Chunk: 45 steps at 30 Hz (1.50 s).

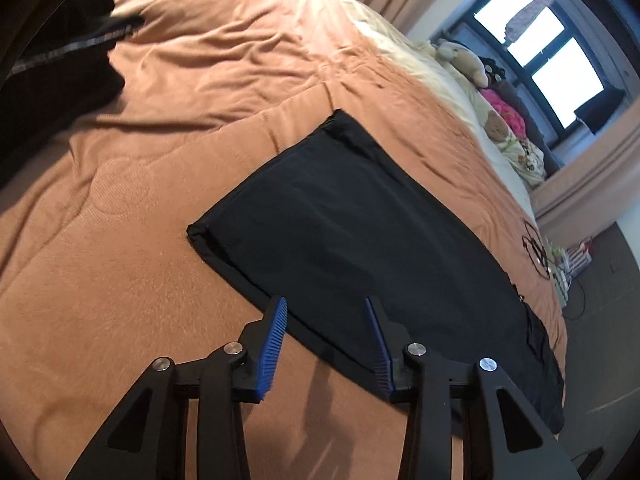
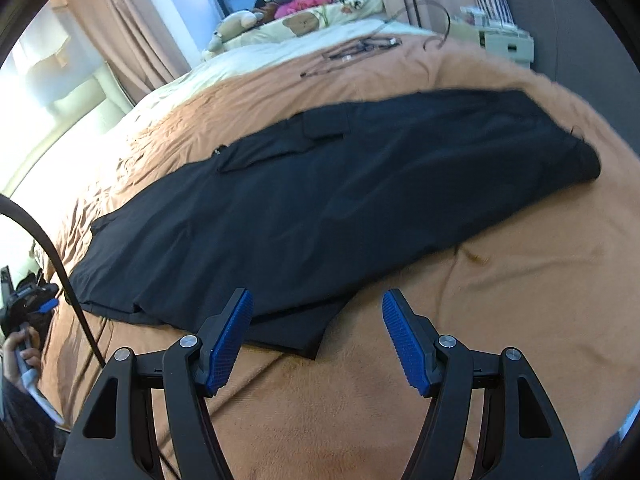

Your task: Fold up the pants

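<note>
The pants (image 1: 360, 232) lay flat on the blanket (image 1: 140, 240) – their waist end cut off in the left view. Both grippers, left (image 1: 326, 304) and right (image 2: 316, 300), hung above the near edge, jaws apart, gripping nothing

Left tool (image 1: 326, 306) parted above black pants' (image 1: 360, 232) edge, seemingly not touching.

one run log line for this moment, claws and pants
left claw: open, over near edge of black pants | right claw: open, nothing held | pants: flat lengthwise on brown blanket | fold: not started
</note>
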{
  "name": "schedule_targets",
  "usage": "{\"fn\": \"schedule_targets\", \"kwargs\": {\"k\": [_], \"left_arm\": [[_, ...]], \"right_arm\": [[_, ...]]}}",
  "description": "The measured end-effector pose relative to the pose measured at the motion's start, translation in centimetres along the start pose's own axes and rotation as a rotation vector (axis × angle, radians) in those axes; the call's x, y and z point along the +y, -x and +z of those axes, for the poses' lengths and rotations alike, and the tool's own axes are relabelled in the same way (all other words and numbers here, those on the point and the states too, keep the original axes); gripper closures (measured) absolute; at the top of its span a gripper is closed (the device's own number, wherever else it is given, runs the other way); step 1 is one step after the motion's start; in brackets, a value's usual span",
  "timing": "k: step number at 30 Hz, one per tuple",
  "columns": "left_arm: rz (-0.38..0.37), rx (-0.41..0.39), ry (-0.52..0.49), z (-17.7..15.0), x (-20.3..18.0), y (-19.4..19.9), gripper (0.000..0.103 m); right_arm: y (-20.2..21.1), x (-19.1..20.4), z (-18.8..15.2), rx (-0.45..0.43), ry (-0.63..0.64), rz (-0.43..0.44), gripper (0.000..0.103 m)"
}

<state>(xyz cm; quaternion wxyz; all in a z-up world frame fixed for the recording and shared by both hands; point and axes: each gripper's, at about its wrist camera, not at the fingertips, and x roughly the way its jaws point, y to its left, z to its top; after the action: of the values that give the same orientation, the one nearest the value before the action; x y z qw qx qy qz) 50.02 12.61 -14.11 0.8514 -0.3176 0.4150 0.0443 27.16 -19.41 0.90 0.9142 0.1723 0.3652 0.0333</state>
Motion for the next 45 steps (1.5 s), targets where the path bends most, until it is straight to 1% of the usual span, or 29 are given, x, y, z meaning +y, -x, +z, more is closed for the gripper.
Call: {"fn": "schedule_targets", "kwargs": {"k": [2, 4, 5, 6, 10, 12, 14, 16, 20, 22, 24, 25, 26, 27, 28, 29, 30, 32, 35, 38, 40, 41, 42, 43, 45], "left_arm": [[0.016, 0.007, 0.007, -0.1, 0.4, -1.0, 0.061], [0.020, 0.037, 0.027, -0.2, 0.8, -2.0, 0.066], [0.015, 0.042, 0.034, -0.4, 1.0, -2.3, 0.068], [0.012, 0.046, 0.043, -0.5, 1.2, -2.6, 0.069], [-0.002, 0.045, 0.066, -0.7, 1.6, -3.0, 0.069], [-0.012, 0.047, 0.106, -0.8, 1.9, -3.0, 0.069], [-0.045, 0.062, 0.176, -1.2, 2.2, -2.6, 0.069], [-0.042, 0.061, 0.184, -1.4, 2.1, -2.7, 0.069], [-0.061, 0.062, 0.254, -2.0, 2.6, -2.5, 0.069], [-0.050, 0.062, 0.234, -1.9, 2.2, -2.6, 0.069], [-0.056, 0.054, 0.236, -1.8, 2.3, -3.1, 0.069], [-0.062, 0.038, 0.239, -1.7, 2.4, -3.1, 0.073], [-0.048, 0.026, 0.238, -1.7, 2.5, -3.0, 0.093], [-0.034, 0.021, 0.237, -1.7, 2.6, -2.9, 0.101], [-0.040, 0.017, 0.247, -1.8, 2.7, -2.7, 0.101], [-0.055, 0.006, 0.253, -1.9, 2.8, -2.3, 0.101], [-0.058, -0.005, 0.245, -1.8, 2.7, -2.0, 0.101], [-0.065, -0.034, 0.227, -1.7, 2.4, -1.1, 0.102], [-0.073, -0.045, 0.223, -1.9, 2.2, -0.2, 0.102], [-0.072, -0.042, 0.227, -1.8, 2.4, -0.2, 0.102], [-0.070, -0.041, 0.239, -1.9, 2.7, -0.2, 0.102], [-0.068, -0.040, 0.241, -1.8, 2.7, -0.2, 0.102], [-0.066, -0.043, 0.236, -1.7, 2.6, -0.2, 0.102], [-0.065, -0.051, 0.227, -1.6, 2.5, -0.1, 0.102], [-0.064, -0.059, 0.216, -1.4, 2.4, -0.1, 0.102]], "right_arm": [[-0.9, -0.4, 0.1, 0.023, -0.022, 0.017, 0.044], [-1.6, -0.6, 0.3, 0.041, -0.040, 0.036, 0.047], [-2.0, -0.8, 0.2, 0.051, -0.057, 0.057, 0.051], [-2.2, -0.8, 0.3, 0.059, -0.063, 0.065, 0.052], [-3.1, -0.9, 0.0, 0.090, -0.054, 0.060, 0.052], [-3.4, -1.2, -0.1, 0.104, -0.069, 0.072, 0.052], [-3.7, -1.6, 0.0, 0.116, -0.080, 0.073, 0.052], [-3.9, -1.7, 0.1, 0.121, -0.093, 0.082, 0.052], [-4.1, -1.8, -0.2, 0.116, -0.109, 0.110, 0.052], [-4.4, -1.8, -0.1, 0.120, -0.108, 0.114, 0.052], [-4.7, -1.6, -0.2, 0.120, -0.103, 0.123, 0.052], [-4.9, -1.6, -0.2, 0.119, -0.101, 0.125, 0.052], [-5.2, -1.7, -0.1, 0.121, -0.102, 0.123, 0.052], [-5.2, -1.9, -0.2, 0.121, -0.105, 0.122, 0.054], [-5.2, -1.9, -0.2, 0.119, -0.106, 0.122, 0.057], [-5.1, -2.1, -0.2, 0.114, -0.104, 0.122, 0.063], [-5.3, -2.0, -0.3, 0.112, -0.104, 0.121, 0.069], [-5.5, -2.4, -0.5, 0.116, -0.123, 0.126, 0.077], [-5.4, -3.1, -0.7, 0.114, -0.159, 0.158, 0.077], [-5.4, -3.9, -0.9, 0.119, -0.200, 0.189, 0.077], [-5.5, -4.1, -0.9, 0.117, -0.203, 0.191, 0.077], [-5.5, -4.2, -0.9, 0.114, -0.205, 0.191, 0.080], [-5.4, -4.4, -1.0, 0.109, -0.203, 0.186, 0.096], [-5.3, -4.5, -1.0, 0.103, -0.197, 0.174, 0.099], [-5.0, -4.7, -1.0, 0.091, -0.206, 0.183, 0.101]]}}
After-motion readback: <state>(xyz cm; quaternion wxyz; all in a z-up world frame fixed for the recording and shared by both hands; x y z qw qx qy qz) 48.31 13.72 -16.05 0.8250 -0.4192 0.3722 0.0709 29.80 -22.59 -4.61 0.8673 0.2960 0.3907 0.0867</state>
